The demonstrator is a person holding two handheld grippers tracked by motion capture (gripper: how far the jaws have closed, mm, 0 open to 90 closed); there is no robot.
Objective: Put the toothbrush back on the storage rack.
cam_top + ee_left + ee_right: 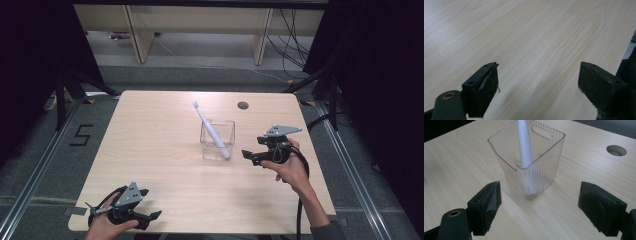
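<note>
— At mid-worktop (165,150), what stands?
— A clear holder (218,140) with a toothbrush (212,131) leaning inside, just ahead of the right tongs (248,155), spread apart and empty.
— The left tongs (152,210)?
— At the near edge, well apart, also spread.

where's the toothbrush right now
In the high view the toothbrush stands tilted in the clear plastic holder at the table's middle, just left of the right gripper.
</note>
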